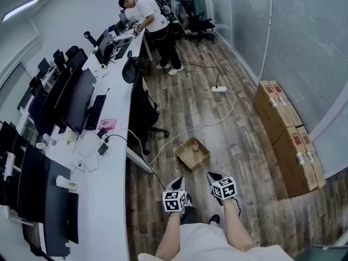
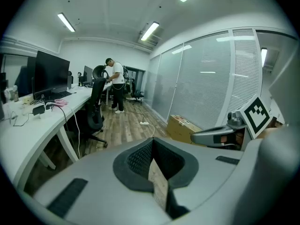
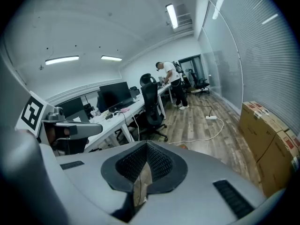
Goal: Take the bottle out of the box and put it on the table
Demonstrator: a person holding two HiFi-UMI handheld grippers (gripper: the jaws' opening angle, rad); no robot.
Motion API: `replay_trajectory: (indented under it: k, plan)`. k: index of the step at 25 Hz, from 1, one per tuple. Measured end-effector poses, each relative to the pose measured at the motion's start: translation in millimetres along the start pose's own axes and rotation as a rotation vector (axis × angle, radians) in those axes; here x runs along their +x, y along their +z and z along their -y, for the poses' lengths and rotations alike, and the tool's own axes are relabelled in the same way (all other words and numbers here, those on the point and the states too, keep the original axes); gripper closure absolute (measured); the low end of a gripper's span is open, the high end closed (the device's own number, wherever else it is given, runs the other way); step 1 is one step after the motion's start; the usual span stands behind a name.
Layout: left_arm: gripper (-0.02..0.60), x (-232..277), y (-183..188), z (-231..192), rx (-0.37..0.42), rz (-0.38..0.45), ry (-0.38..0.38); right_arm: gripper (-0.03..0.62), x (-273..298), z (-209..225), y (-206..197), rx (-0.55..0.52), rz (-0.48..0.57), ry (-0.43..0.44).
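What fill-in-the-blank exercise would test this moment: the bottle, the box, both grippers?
1. The bottle stands inside the open cardboard box, which sits on the ____.
2. The left gripper and the right gripper each have their jaws ____, with nothing between them.
3. In the head view, the long white table runs along the ____ side of the picture.

Missing words: floor; shut; left.
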State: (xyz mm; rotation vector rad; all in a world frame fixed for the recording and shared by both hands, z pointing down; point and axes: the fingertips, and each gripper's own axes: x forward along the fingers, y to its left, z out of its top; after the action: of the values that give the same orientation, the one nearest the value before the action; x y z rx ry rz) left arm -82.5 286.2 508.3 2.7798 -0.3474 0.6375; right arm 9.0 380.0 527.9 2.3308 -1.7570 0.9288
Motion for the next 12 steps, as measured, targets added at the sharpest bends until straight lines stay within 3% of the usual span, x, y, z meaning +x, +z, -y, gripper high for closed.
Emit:
replay_trajectory:
  k: [12]
  plan:
    - [0.569,67.5,65.7,-69.7,-0.021,0.037,-0.046,0.556,75.7,21.9,50.7,0.012,-0.015,-0.046]
